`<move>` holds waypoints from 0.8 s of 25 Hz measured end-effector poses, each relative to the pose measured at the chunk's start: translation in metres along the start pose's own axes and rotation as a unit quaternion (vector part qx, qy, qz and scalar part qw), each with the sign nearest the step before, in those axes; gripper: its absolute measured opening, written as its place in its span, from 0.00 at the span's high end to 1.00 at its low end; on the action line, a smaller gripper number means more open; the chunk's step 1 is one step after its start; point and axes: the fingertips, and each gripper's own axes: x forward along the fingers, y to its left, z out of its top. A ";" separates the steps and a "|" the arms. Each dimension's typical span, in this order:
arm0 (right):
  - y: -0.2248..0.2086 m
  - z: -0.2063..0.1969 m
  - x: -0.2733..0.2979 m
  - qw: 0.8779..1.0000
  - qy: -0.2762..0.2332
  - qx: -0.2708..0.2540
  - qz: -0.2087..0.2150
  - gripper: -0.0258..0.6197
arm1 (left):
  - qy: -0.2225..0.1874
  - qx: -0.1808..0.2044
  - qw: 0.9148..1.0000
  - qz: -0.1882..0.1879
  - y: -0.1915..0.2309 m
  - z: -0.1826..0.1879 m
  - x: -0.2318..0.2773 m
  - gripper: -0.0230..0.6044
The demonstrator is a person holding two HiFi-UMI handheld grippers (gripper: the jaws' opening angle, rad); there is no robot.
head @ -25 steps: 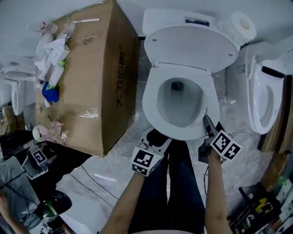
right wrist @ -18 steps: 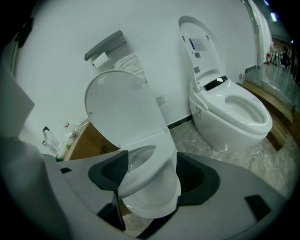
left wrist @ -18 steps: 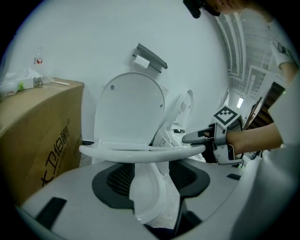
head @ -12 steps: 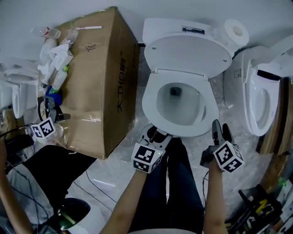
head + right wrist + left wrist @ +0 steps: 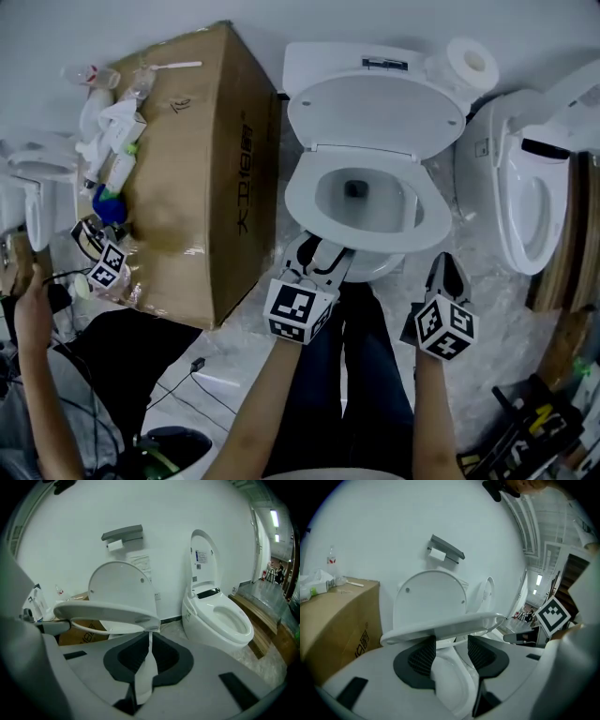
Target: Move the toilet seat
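Observation:
The white toilet seat (image 5: 375,240) hangs tilted a little above the bowl rim (image 5: 375,269), and the lid (image 5: 375,112) stands up against the tank. My left gripper (image 5: 323,261) is open at the seat's front. In the left gripper view the seat's front edge (image 5: 440,626) lies across the tips of the spread jaws of my left gripper (image 5: 452,651). My right gripper (image 5: 440,261) is off to the right, apart from the seat. Its jaws have just been closing with nothing between them. The right gripper (image 5: 149,653) is shut below the seat (image 5: 108,611).
A big cardboard box (image 5: 202,169) with bottles and tubes on top stands left of the toilet. A second toilet (image 5: 530,206) with its lid up stands at the right. A paper roll (image 5: 469,61) sits on the tank. Another person's hand and a marker cube (image 5: 105,265) are at the left.
The seat has lifted off the bowl rim at its front, with the left gripper under it. The right gripper has drawn back from the seat's right edge and closed.

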 end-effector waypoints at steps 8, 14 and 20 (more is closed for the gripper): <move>0.030 0.004 0.007 0.999 0.000 -0.022 0.034 0.91 | -0.029 0.012 0.999 0.014 0.010 0.036 0.015 0.61; 0.046 0.009 0.014 0.998 -0.004 -0.034 0.054 0.91 | -0.044 0.023 0.998 0.026 0.019 0.059 0.028 0.61; 0.057 0.012 0.020 0.997 -0.002 -0.048 0.063 0.91 | -0.056 0.029 0.997 0.034 0.027 0.080 0.041 0.61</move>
